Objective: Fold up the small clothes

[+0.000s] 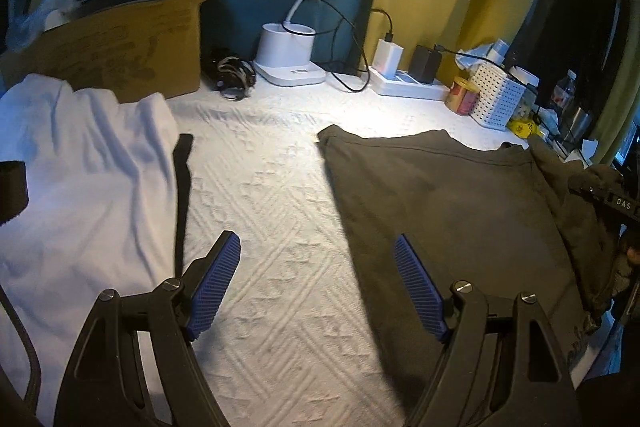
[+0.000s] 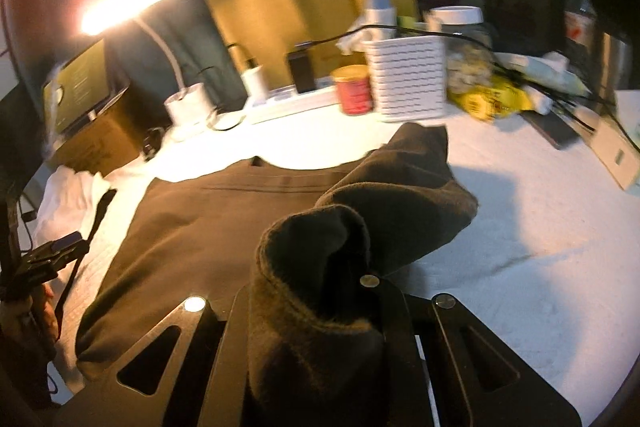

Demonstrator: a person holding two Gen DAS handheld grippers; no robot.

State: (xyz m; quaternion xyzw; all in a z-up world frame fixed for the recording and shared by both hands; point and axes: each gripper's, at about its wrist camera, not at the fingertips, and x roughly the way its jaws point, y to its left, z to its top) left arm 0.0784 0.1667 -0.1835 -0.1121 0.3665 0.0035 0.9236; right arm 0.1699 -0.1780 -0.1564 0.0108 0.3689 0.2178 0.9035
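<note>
While the left tool (image 1: 318, 285) gapes empty, the right tool (image 2: 320, 307) grips the dark shirt (image 2: 224, 211).

Two garments lie on the white textured bench (image 1: 280, 211): one dark olive-brown knit top (image 1: 440, 203) and one white cloth garment (image 1: 80, 179). Behind them stand one white gooseneck desk lamp (image 1: 288, 55), one brown cardboard box (image 1: 120, 47), one white perforated plastic basket (image 1: 496, 95) and one red tin (image 1: 462, 95).
</note>
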